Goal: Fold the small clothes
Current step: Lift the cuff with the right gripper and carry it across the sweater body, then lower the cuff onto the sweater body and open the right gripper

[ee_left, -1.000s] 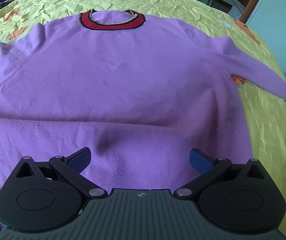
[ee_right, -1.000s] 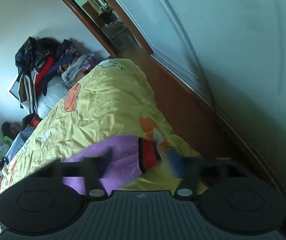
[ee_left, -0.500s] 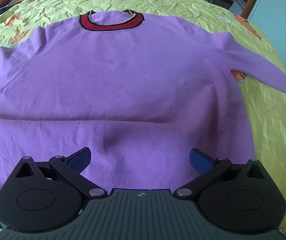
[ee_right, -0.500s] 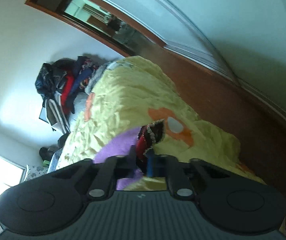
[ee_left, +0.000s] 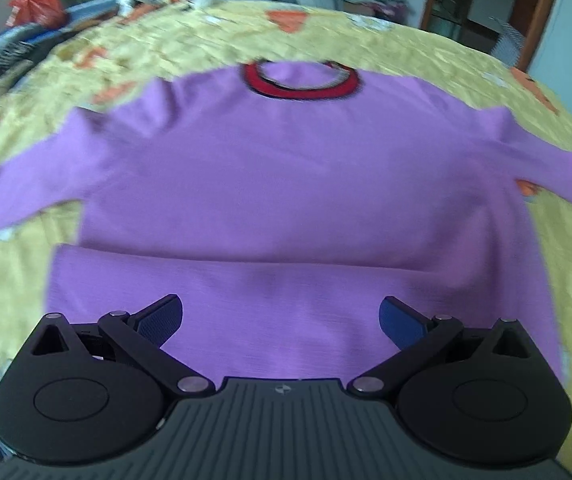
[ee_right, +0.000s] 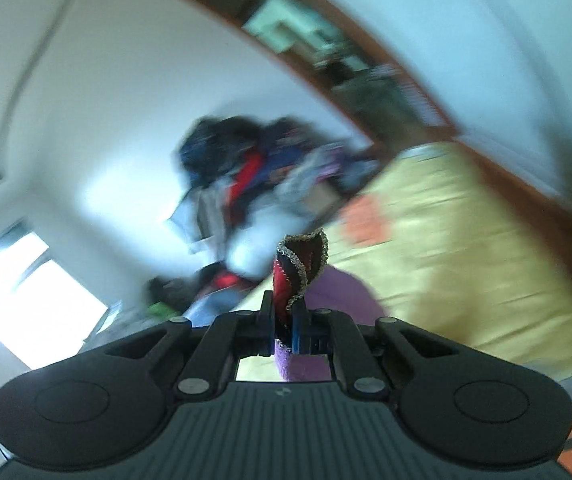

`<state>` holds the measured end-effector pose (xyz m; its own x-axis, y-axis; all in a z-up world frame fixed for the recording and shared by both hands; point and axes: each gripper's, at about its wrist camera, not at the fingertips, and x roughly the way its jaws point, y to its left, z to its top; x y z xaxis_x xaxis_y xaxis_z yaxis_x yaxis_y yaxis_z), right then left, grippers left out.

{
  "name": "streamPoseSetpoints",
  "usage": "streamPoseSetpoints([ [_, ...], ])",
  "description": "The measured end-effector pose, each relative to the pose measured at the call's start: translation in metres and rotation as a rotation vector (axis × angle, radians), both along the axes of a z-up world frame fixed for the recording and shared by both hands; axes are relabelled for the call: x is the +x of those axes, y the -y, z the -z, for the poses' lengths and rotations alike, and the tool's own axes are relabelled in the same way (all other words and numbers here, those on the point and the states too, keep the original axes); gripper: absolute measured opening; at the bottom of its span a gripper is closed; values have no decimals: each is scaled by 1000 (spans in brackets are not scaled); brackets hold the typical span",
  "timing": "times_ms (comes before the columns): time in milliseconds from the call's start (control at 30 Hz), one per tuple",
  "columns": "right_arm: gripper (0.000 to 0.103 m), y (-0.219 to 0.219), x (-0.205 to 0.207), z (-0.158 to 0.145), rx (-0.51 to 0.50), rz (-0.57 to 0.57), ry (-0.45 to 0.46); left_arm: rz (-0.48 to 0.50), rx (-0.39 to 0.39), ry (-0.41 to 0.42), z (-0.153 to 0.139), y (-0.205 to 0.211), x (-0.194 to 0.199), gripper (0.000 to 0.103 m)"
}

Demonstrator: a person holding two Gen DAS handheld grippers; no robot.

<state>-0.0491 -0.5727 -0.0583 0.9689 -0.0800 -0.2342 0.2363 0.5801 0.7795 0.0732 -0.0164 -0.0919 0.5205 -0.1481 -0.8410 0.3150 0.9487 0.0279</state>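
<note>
Purple sweater (ee_left: 286, 184): right gripper (ee_right: 283, 316) pinches its cuff (ee_right: 300, 268); left gripper (ee_left: 281, 320) gapes wide.

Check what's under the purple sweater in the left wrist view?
The purple sweater lies on a yellow bedspread with orange prints, visible all round it. Its hem is folded up. Anything beneath the fabric is covered.
</note>
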Motion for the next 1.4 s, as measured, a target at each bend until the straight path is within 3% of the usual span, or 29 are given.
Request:
streamPoseSetpoints([
  [233,7,-135,101,-25,-20,-262,70,-106,-1,26,-7,-57,0,103],
  [500,7,-268,193,4,29,-488,29,-184,11,12,-6,-111,-13,103],
  [633,7,-314,219,24,30,-570,-30,-224,6,11,-8,-127,-17,103],
  [900,7,-363,259,55,33,-666,-118,-240,7,-4,-4,-133,-17,103],
  [1067,7,-404,254,63,18,-697,-131,-237,6,-14,-1,-130,-18,103],
  [1133,7,-420,257,69,-23,-709,-175,-239,3,-19,1,-131,-16,103],
  [1200,11,-431,259,80,-74,-743,-262,-241,-2,-26,2,-130,-15,103],
  [1233,23,-438,264,86,-107,-767,-314,-243,-7,-32,2,-130,-14,103],
  [1267,49,-445,265,90,-153,-790,-367,-244,-11,-35,3,-131,-12,103],
  [1300,63,-453,263,93,-215,-810,-401,-245,-14,-36,3,-131,-10,103],
  [1333,70,-455,256,91,-262,-819,-390,-247,-18,-36,2,-131,-9,103],
  [1400,70,-448,233,78,-358,-827,-324,-247,-23,-27,-1,-130,-5,103],
])
